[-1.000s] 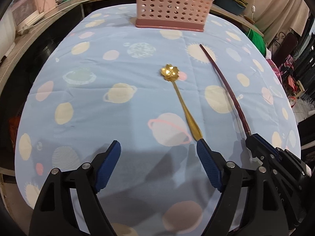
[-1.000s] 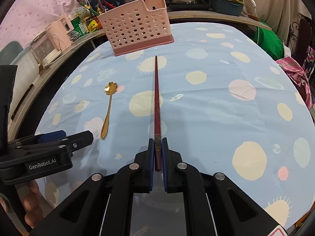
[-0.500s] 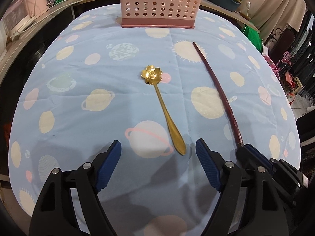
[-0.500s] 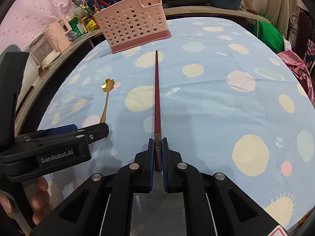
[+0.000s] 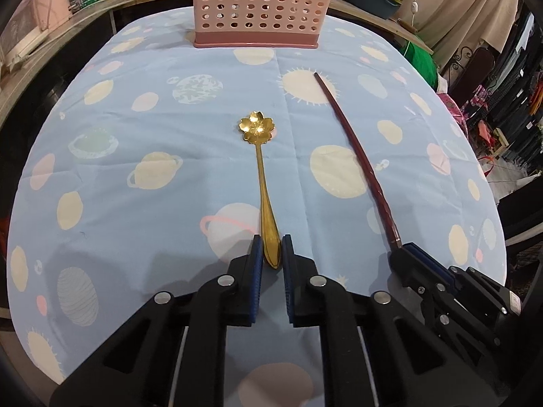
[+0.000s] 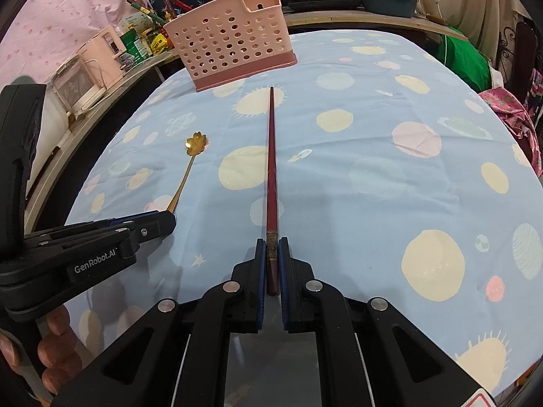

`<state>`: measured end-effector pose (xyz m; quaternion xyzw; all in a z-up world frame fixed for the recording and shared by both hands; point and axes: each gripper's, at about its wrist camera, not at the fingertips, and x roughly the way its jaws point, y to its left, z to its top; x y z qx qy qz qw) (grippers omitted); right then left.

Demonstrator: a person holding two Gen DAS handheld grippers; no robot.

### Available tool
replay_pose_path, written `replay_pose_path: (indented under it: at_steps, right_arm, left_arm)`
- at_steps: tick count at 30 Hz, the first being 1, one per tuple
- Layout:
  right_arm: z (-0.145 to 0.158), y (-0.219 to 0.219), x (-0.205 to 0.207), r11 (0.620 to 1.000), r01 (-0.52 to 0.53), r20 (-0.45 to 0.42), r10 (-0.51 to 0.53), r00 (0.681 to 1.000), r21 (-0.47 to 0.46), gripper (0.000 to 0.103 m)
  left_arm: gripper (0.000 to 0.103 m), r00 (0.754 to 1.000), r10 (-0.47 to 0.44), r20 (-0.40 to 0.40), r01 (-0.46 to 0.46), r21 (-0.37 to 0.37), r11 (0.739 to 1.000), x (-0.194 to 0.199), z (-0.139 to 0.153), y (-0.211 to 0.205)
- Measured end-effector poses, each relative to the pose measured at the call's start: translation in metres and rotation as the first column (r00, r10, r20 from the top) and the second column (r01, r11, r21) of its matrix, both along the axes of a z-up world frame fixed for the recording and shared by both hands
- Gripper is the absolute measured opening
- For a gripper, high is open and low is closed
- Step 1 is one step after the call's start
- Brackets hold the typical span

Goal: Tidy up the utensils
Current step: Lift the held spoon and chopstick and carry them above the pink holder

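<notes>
The left gripper point(image 5: 272, 254) has its blue-padded fingers pressed in on the tail end of the gold spoon point(image 5: 261, 176), pinching the tip of the handle between them. The spoon lies flat on the bench point(image 5: 135, 203), which is covered by a light blue cloth printed with planets and suns; its flower-shaped bowl points away toward the pink perforated caddy point(image 5: 259, 3) standing at the far edge. Just to the right of the spoon and roughly parallel to it, the dark red chopsticks point(image 6: 271, 176) lie along the cloth with their thin tips aimed at the caddy point(image 6: 234, 54), stopping short of its base. The right gripper point(image 6: 270, 264) is closed on the thick, decorated end of the chopsticks, its pads touching both sides. In the right wrist view the left gripper point(image 6: 159, 222) sits low at the left, with the person's fingers point(image 6: 56, 346) wrapped around its handle.
</notes>
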<state>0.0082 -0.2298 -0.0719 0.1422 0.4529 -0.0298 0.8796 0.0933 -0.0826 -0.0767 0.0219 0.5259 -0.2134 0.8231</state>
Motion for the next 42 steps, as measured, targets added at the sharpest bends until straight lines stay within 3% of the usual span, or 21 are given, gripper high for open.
replay_pose_path:
  at_steps: [9, 23, 42]
  right_arm:
    - [0.017, 0.001, -0.007, 1.0, 0.002, 0.037, -0.002, 0.999, 0.009, 0.007]
    - [0.097, -0.012, -0.003, 1.0, 0.019, 0.207, -0.023, 0.978, 0.022, 0.007]
    - [0.186, -0.038, 0.059, 0.997, 0.013, 0.39, -0.042, 0.92, 0.078, 0.007]
  left_arm:
    - [0.01, 0.999, 0.033, 0.03, -0.032, -0.046, 0.998, -0.008, 0.025, 0.021]
    - [0.001, 0.985, 0.077, 0.152, -0.061, -0.102, 0.993, 0.008, 0.09, 0.034]
    - [0.001, 0.957, 0.093, 0.275, -0.054, -0.147, 0.988, 0.056, 0.171, 0.034]
